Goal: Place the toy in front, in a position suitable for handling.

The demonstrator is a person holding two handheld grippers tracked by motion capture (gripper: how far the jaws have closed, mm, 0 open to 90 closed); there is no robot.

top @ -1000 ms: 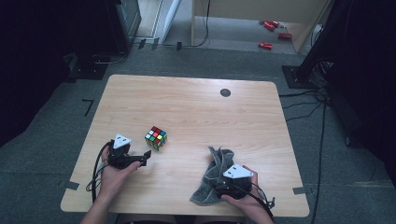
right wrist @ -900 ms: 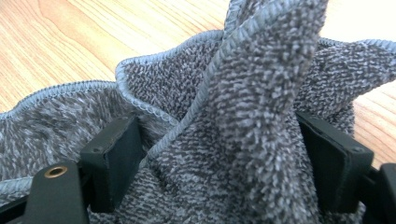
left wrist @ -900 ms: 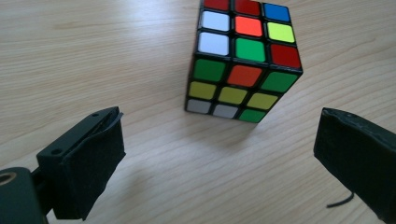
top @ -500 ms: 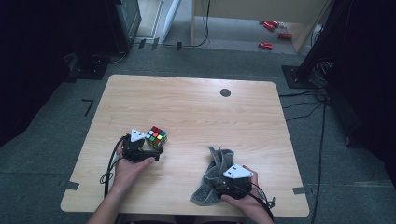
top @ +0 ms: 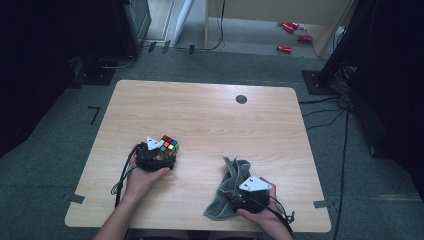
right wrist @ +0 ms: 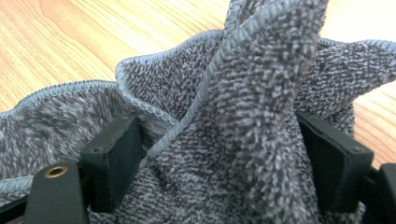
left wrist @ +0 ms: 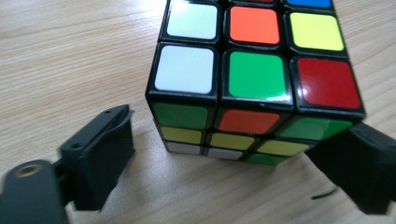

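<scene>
A left gripper (left wrist: 224, 158), its jaws just closing but not yet pressing, is straddling a rigid, smooth-faced puzzle cube (left wrist: 252, 79) best pinched across flat sides, while the right gripper (right wrist: 219, 154) is clamping a soft grey towel (right wrist: 261, 93).

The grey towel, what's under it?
Around the grey towel only the wooden table shows. The right gripper has a bunched fold between its jaws. Anything beneath the towel is covered.
</scene>
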